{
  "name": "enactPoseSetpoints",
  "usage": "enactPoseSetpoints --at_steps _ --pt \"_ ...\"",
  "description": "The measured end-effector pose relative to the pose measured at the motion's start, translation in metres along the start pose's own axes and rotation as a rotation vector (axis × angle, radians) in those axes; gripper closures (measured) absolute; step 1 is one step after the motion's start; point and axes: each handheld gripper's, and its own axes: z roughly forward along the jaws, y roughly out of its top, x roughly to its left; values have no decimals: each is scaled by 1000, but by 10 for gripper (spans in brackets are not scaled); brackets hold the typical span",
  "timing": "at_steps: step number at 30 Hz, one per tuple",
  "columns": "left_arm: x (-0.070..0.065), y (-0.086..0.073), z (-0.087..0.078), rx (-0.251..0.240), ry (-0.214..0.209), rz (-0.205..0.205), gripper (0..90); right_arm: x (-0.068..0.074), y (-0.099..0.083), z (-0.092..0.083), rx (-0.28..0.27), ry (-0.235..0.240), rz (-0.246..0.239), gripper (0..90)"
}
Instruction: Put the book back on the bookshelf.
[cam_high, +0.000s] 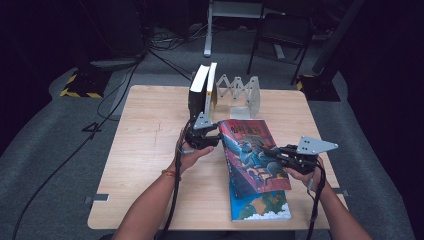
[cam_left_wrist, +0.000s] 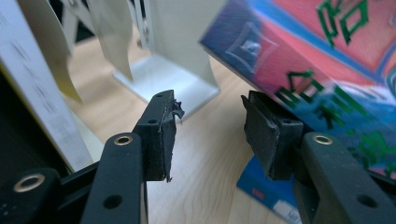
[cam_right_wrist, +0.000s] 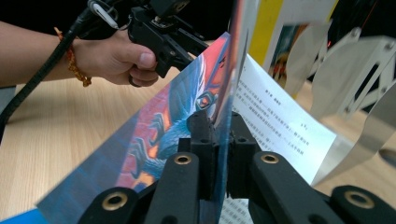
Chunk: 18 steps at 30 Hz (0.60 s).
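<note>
Item: paperback book (cam_high: 254, 157) with a red and blue dragon cover, lying tilted on a second, blue book (cam_high: 260, 206) at the near right of the desk (cam_high: 150, 150), in front of the folding metal book rack (cam_high: 240, 95).

The right gripper (cam_high: 280, 156) is clamping the front cover at the book's right edge and raising it. The left gripper (cam_high: 216, 141) is hovering at the book's far left corner with its jaws parted around nothing.

Handling, as I judge it: light, the cover thin, glossy and bendy, likely to slip or crease. A safer hold would take the whole block near the spine.

The right gripper view is showing the cover (cam_right_wrist: 187, 121) peeled off a printed page (cam_right_wrist: 275, 126). The high view is showing two books (cam_high: 204, 92) standing left of the rack.
</note>
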Motion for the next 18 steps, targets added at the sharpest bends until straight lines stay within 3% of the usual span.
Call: enactPoseSetpoints --at_steps 6,11,15,18 --pt "-14 1 -4 -3 -15 34 523 17 -13 -14 -59 -61 -23 861" --pt "-18 -7 -1 61 -10 63 489 20 -23 -20 -63 -78 -10 865" --pt "-13 -17 -3 92 -31 23 453 18 -24 -16 -56 -77 12 868" --pt "-8 -28 -6 127 -78 -19 402 18 -24 -11 -38 -76 11 868"
